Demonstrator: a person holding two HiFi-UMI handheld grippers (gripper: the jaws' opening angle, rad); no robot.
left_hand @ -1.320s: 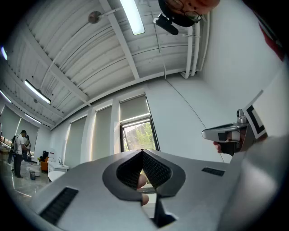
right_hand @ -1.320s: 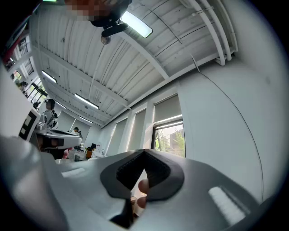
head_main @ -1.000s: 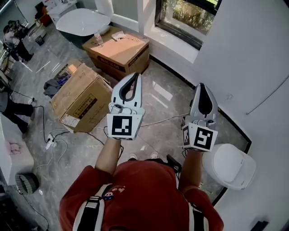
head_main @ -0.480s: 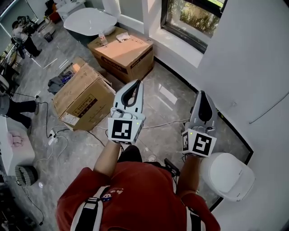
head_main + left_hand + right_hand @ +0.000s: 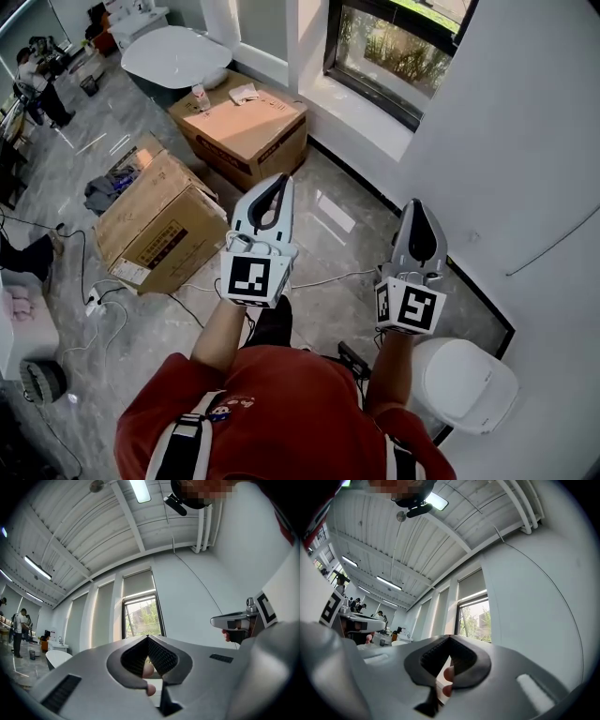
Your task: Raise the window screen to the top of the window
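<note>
Jaws of both grippers are clenched, with nothing between them. The left gripper [image 5: 279,180] and the right gripper [image 5: 419,204] are side by side, apart, pointing toward the window [image 5: 398,54]. The window screen [image 5: 138,581] covers only its upper part.

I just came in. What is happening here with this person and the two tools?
A person stands on a tiled floor facing a window, with one tool in each hand. The left tool and the right tool are both shut and hold nothing. They point toward the window but touch nothing, so the work at the window has not started. Two cardboard boxes sit on the floor to the left, and a white toilet is beside the right arm.
</note>
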